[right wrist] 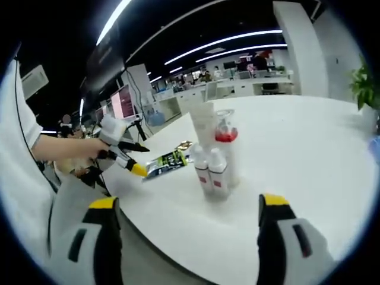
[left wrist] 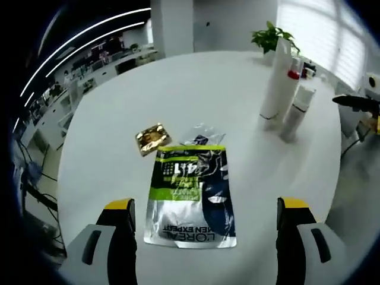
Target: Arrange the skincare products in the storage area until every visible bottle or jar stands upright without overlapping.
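In the left gripper view a silver, green and navy L'Oreal Men Expert pouch lies flat on the white table, between my open left gripper's jaws. A gold sachet and a crumpled clear wrapper lie just beyond it. A tall white tube, a red-collared bottle and a small white bottle stand upright at the right. In the right gripper view my open right gripper faces the same cluster: the tube, the red-collared bottle and two small bottles, with the pouch behind them.
A potted plant stands at the table's far edge. A person's hand holds the left gripper over the table's near edge. Office desks and monitors fill the background. The table has bare surface to the right of the bottles.
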### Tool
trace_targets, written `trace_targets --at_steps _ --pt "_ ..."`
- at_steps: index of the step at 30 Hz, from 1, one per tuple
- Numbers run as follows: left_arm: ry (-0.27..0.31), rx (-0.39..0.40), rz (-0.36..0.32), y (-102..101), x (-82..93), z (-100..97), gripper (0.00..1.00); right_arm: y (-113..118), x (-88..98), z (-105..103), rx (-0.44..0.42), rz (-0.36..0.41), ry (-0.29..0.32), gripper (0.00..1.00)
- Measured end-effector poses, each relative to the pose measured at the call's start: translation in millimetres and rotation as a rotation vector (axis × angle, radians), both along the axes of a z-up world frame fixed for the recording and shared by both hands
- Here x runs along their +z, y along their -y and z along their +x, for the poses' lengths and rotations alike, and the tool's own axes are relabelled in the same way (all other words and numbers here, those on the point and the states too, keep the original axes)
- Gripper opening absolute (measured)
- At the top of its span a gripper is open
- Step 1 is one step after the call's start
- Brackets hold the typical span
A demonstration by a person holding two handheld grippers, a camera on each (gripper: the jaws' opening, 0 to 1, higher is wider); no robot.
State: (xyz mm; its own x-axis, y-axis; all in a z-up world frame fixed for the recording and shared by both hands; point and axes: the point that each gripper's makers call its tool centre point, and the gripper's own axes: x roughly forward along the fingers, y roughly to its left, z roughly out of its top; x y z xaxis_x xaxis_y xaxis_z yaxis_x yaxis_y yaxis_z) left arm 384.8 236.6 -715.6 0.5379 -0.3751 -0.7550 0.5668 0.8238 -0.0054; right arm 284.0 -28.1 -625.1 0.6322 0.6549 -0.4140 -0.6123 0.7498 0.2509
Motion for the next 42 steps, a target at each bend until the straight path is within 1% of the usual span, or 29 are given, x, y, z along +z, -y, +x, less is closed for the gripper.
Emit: trace_targets --at_steps 3,7,17,19,24,29,30,31,32,39,40,42 --pt "-0.028 -0.006 0.018 -1 -9.1 5.7 0.97 0 -2.8 1 -0.001 -0.002 -0.009 0.97" --pt "-0.048 -0.015 0.034 -1 -17.5 10.8 0.97 1 -4.4 3 -0.006 -0.001 -0.015 0.97" --pt "-0.082 -0.023 0.049 1 -27.0 24.7 0.97 2 -7.3 5 -0.014 0.001 -0.027 0.97" --pt "-0.090 -0.026 0.057 -1 -29.6 30.9 0.97 2 -7.5 6 -0.015 0.002 -0.027 0.97" --pt "-0.103 -0.040 0.076 2 -33.6 30.7 0.97 3 -8.3 7 -0.021 0.004 -0.030 0.96" --pt "-0.126 -0.034 0.086 1 -41.5 29.7 0.97 5 -9.1 7 -0.027 0.004 -0.031 0.96" --pt "-0.136 -0.032 0.093 0 -45.9 29.0 0.97 5 -9.2 8 -0.028 0.004 -0.031 0.96" --pt "-0.118 -0.032 0.085 0 -44.3 31.8 0.97 5 -9.4 8 -0.029 0.004 -0.032 0.96" --pt "-0.127 -0.029 0.087 0 -44.1 29.9 0.97 5 -9.4 8 -0.029 0.004 -0.032 0.96" --pt "-0.127 -0.030 0.088 1 -42.7 29.4 0.96 5 -9.8 8 -0.028 0.003 -0.033 0.96" --pt "-0.125 -0.027 0.086 1 -42.2 29.7 0.95 4 -9.6 8 -0.027 0.004 -0.033 0.96" --pt "-0.121 -0.020 0.082 0 -40.9 30.4 0.89 4 -9.7 8 -0.026 0.003 -0.033 0.96"
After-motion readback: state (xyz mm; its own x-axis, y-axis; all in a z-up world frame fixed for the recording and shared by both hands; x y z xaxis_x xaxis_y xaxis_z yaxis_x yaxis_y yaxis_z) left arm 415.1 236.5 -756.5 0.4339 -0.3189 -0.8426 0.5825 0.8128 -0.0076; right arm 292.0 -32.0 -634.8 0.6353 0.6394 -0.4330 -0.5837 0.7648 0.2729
